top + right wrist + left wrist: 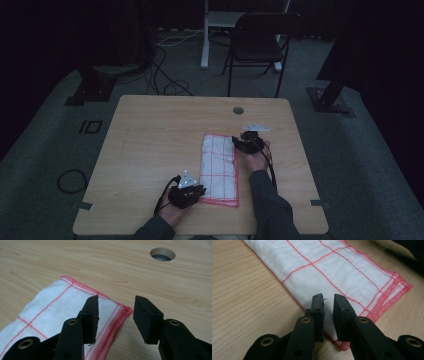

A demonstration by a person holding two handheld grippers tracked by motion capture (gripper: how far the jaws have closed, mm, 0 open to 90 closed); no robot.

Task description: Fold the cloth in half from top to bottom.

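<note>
High view, one folded cloth (pixel 219 169) on one table (pixel 150 145), left tool (pixel 328 301) slightly parted, right tool (pixel 116 305) wide, both empty.

Black two-jaw left tool (pixel 201 190), right tool (pixel 234 141), brass-ringed screws, grey three-cornered plates, black cables, dark sleeves

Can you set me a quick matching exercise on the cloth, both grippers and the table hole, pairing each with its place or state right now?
1 left gripper
2 right gripper
3 cloth
4 table hole

a folded flat, red-gridded
b far edge of the table
c jaws wide apart at the cloth's far corner
d jaws narrowly apart over the near corner

Pairs: 1-d, 2-c, 3-a, 4-b
</note>
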